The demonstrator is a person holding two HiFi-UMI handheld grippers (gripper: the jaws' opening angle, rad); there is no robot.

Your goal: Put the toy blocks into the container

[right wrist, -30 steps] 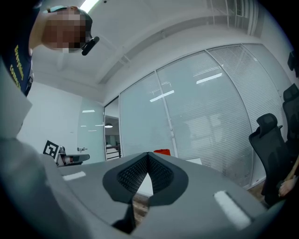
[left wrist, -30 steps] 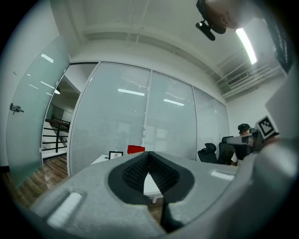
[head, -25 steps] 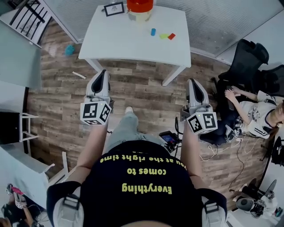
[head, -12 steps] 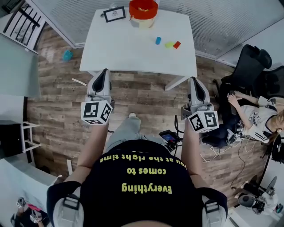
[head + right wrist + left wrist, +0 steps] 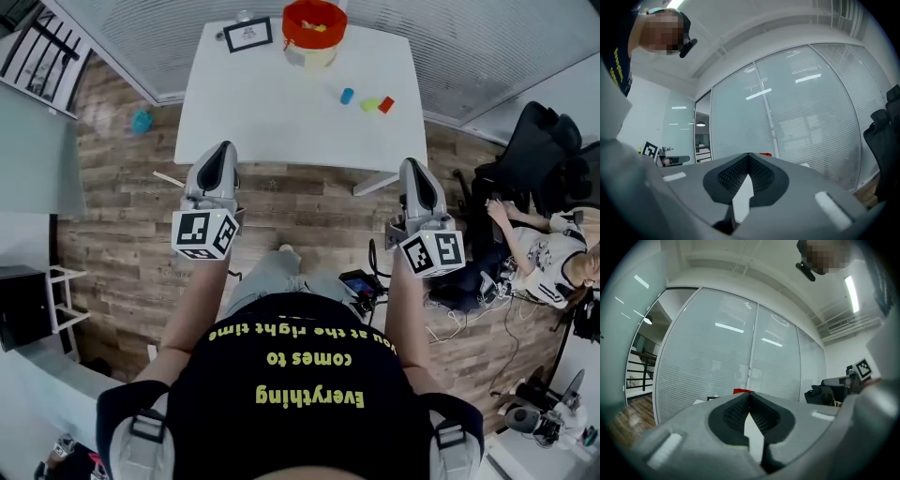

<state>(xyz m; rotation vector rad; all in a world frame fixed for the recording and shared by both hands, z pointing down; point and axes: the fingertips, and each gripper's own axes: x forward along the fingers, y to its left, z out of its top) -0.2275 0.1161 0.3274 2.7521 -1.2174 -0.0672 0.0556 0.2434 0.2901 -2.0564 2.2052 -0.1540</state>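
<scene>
A red container (image 5: 314, 21) stands at the far edge of the white table (image 5: 272, 103), with something yellow inside. A blue block (image 5: 347, 96), a green block (image 5: 370, 104) and a red block (image 5: 386, 104) lie in a row on the table's right part. My left gripper (image 5: 218, 155) and right gripper (image 5: 415, 170) hang over the wooden floor, short of the table's near edge, both shut and empty. In the left gripper view the jaws (image 5: 749, 397) meet at their tips, with the container's red rim (image 5: 743, 391) just above them. The right gripper view shows the same shut jaws (image 5: 749, 157).
A framed card (image 5: 247, 35) stands left of the container. A black office chair (image 5: 534, 141) and a seated person (image 5: 553, 262) are at the right. A device with cables (image 5: 356, 284) lies on the floor by my feet. A teal object (image 5: 142, 121) lies left of the table.
The table and blocks have slid lower and rightward in the head view, so I am nearer the table. Both grippers stay shut and level.
</scene>
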